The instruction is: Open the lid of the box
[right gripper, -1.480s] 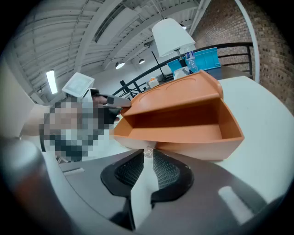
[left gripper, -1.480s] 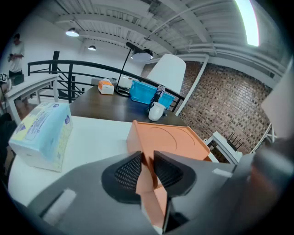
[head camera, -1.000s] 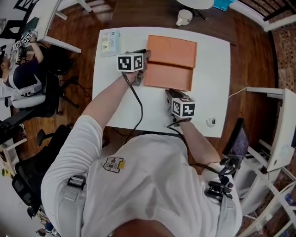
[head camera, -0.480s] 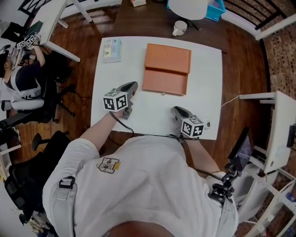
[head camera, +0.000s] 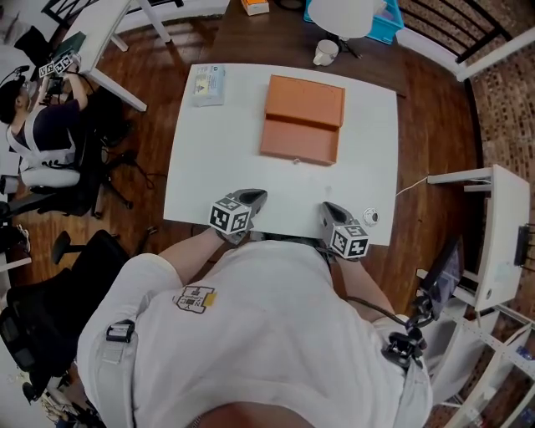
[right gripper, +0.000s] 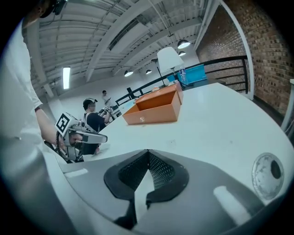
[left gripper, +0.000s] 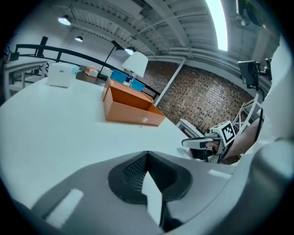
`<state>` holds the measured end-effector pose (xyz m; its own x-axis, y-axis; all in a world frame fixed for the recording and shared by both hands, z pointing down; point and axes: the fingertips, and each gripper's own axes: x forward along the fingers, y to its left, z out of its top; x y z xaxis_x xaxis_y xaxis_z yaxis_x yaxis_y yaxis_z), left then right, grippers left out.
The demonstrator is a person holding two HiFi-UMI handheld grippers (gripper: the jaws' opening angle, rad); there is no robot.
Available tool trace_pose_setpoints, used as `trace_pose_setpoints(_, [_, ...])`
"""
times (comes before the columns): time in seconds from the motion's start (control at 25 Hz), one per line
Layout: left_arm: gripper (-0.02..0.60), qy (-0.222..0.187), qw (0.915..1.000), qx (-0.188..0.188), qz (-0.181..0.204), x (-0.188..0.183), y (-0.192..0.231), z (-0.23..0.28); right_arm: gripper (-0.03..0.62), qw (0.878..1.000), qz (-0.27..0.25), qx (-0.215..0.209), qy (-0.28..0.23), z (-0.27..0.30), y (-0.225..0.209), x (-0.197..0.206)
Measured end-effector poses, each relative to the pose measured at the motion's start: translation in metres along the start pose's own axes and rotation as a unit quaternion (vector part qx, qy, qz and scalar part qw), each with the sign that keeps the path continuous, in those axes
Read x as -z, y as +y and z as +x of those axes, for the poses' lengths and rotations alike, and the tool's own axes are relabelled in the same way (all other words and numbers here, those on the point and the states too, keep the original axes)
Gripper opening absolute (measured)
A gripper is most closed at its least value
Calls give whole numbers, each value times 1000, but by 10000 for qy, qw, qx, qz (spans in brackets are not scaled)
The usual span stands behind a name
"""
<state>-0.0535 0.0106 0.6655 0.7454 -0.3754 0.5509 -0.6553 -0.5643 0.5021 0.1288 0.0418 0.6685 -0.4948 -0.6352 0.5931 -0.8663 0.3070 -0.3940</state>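
Observation:
The orange box (head camera: 299, 140) stands at the far middle of the white table (head camera: 201, 167), its lid (head camera: 306, 100) folded back behind it and the inside exposed. In the gripper views the box (left gripper: 131, 108) (right gripper: 156, 109) lies well ahead of the jaws. My left gripper (head camera: 257, 196) and right gripper (head camera: 328, 206) hover at the table's near edge, side by side, far from the box. Both are shut with nothing between the jaws: the left gripper (left gripper: 147, 153) and the right gripper (right gripper: 148, 151) show their pads meeting.
A white packet (head camera: 207, 84) lies at the table's far left corner. A small round disc (head camera: 370, 216) sits near the right gripper. A mug (head camera: 324, 53) and a lamp (head camera: 338, 15) stand beyond the table. A seated person (head camera: 42, 125) is at left, a side table (head camera: 493, 234) at right.
Both grippers have drawn back from the box to the table's near edge. The left one left the box's left side. The box stays open.

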Motion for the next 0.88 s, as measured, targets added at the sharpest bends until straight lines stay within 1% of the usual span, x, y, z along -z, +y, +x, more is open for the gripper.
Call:
trace_pose_setpoints(0.16, [0,151,9999,63,19,2,-1,4,-1,9999,-163,5,2,3,2,0])
trace_pose_setpoints(0.32, [0,201,9997,134,16,3,-2,5,0,9993,-361,-41,22,3,4,1])
trace_pose_setpoints(0.72, [0,123,9997,148,161,1,-5,4,-2,9996,-179,-145,-184,-1,1,-5])
trace_pose_setpoints(0.88, [0,111,9997,126,181,1,-5,3,-2,9995,-11,-185,-269,-1,-1,-8])
